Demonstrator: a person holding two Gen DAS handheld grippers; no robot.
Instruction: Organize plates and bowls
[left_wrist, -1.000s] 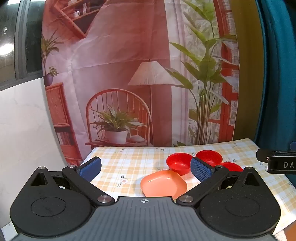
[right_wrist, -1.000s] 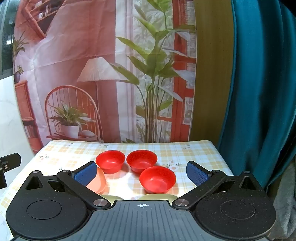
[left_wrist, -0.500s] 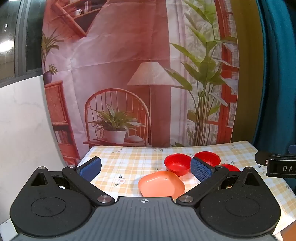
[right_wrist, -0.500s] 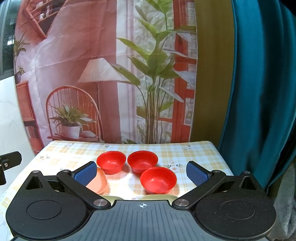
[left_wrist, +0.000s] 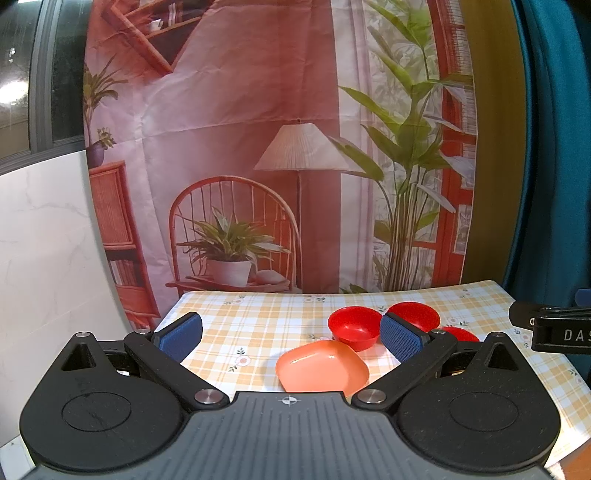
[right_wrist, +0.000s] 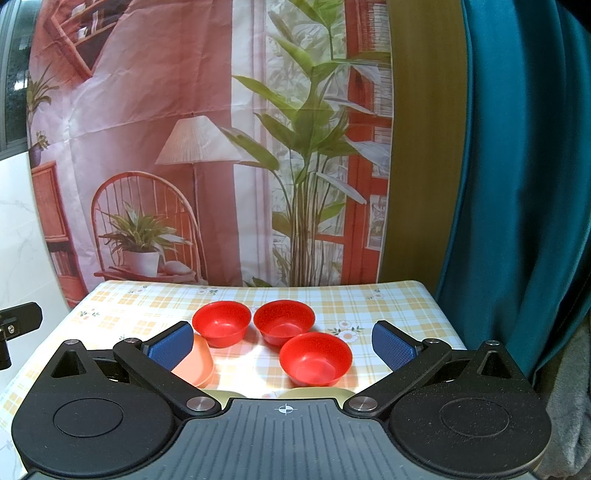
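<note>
Bowls: three red bowls (right_wrist: 271, 334) and an orange dish (left_wrist: 322, 366) sit loose, unstacked, mid-worktop (right_wrist: 388, 306) toward its near edge, so sorting looks unstarted, with the left hand-held gripper (left_wrist: 291, 338) and right hand-held gripper (right_wrist: 282, 345) both spread wide, empty.

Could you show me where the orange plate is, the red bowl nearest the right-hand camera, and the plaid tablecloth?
orange plate (left_wrist: 320, 365): left wrist view, on its shallow inner floor.
nearest red bowl (right_wrist: 315, 359): right wrist view, inside its hollow.
tablecloth (right_wrist: 399, 301): right wrist view, on a bare patch near the far right corner.
</note>
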